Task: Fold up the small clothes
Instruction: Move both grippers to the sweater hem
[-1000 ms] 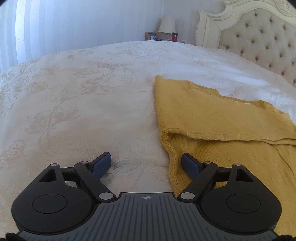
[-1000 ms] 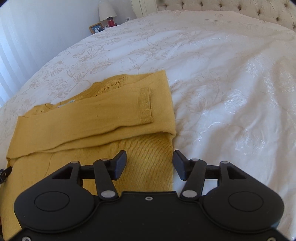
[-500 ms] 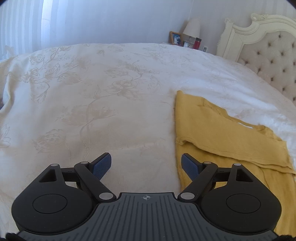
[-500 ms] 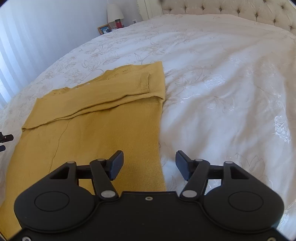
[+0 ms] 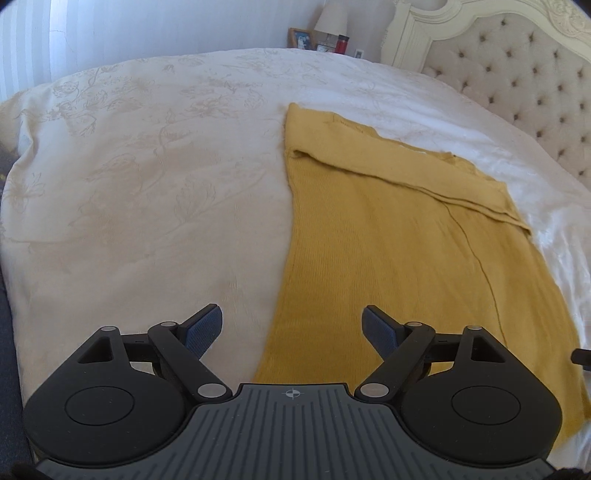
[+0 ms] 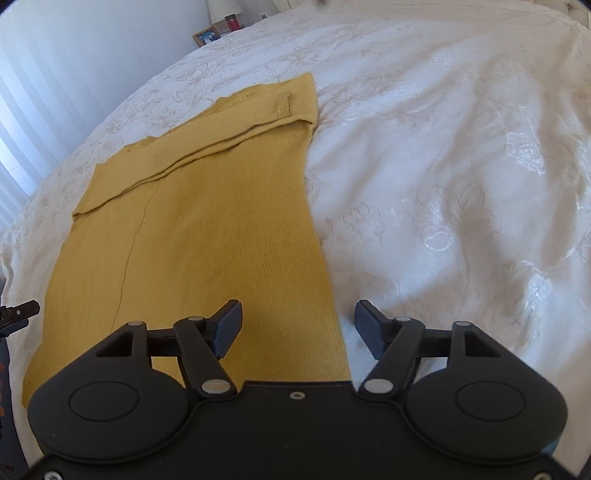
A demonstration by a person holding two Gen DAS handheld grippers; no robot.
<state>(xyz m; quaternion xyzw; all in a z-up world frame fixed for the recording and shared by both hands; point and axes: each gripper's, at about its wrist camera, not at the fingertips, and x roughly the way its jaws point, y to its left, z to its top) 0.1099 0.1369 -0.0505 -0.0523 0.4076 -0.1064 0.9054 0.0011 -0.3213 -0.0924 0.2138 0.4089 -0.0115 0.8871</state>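
A mustard yellow knit top [image 5: 388, 236] lies flat on the white bedspread [image 5: 147, 184], its sleeves folded across the far end. It also shows in the right wrist view [image 6: 207, 229]. My left gripper [image 5: 292, 328] is open and empty, low over the top's near left edge. My right gripper [image 6: 297, 326] is open and empty, over the top's near right edge. The tip of the left gripper [image 6: 18, 314] shows at the left edge of the right wrist view.
A tufted cream headboard [image 5: 517, 74] stands at the far right. A nightstand with a lamp [image 5: 334, 18], a photo frame [image 5: 301, 38] and a red cup [image 5: 341, 43] is beyond the bed. White curtains [image 6: 22, 110] hang to the left.
Both grippers have pulled back toward the top's near hem, so more of the garment's body now shows. Both stayed open.
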